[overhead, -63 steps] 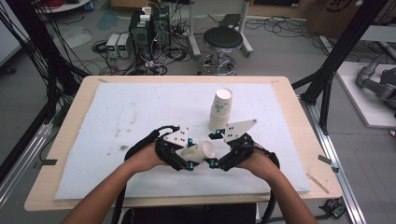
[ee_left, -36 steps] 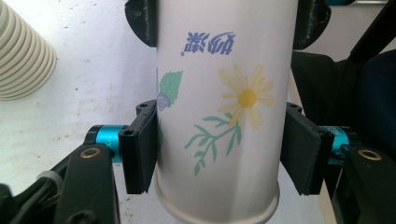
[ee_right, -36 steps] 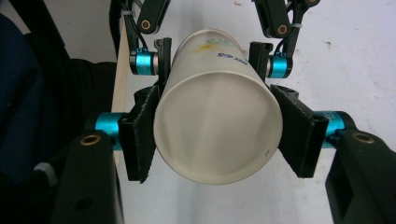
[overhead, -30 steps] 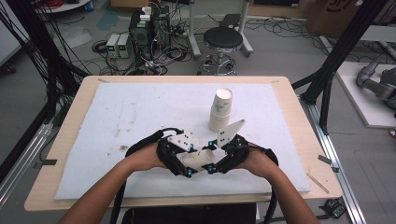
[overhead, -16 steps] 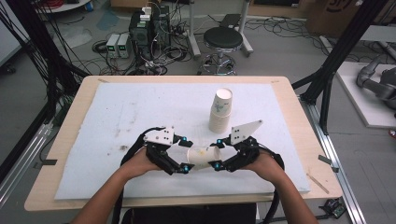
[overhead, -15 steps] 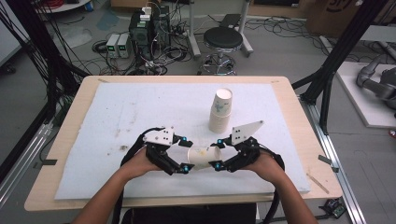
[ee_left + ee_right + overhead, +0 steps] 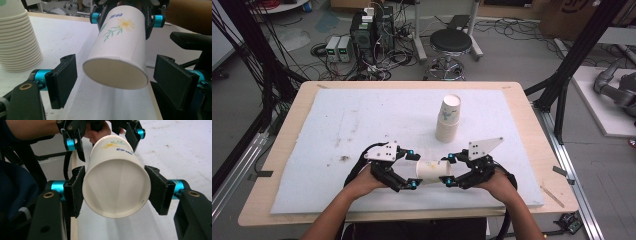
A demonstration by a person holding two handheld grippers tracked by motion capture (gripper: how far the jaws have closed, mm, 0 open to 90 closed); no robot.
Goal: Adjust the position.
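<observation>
A white paper cup (image 7: 432,171) with a flower print lies level in the air between my two grippers, near the table's front edge. My right gripper (image 7: 451,171) is shut on its mouth end; in the right gripper view both pads (image 7: 76,192) press the rim of the cup (image 7: 116,187). My left gripper (image 7: 410,172) is open, and its jaws have just been opening. The cup's base (image 7: 115,75) sits between its pads (image 7: 63,80) with a gap on each side. The right gripper (image 7: 125,17) grips the far end.
A stack of paper cups (image 7: 448,117) stands upright on the white mat (image 7: 362,120) behind the grippers, at the left edge of the left gripper view (image 7: 17,37). The wooden table rim (image 7: 532,130) borders the mat. A stool (image 7: 451,42) and cabled equipment (image 7: 367,30) stand beyond.
The two grippers have drawn apart and come slightly lower toward the front edge. The left gripper's jaws have opened off the cup's base; the right keeps its hold.
</observation>
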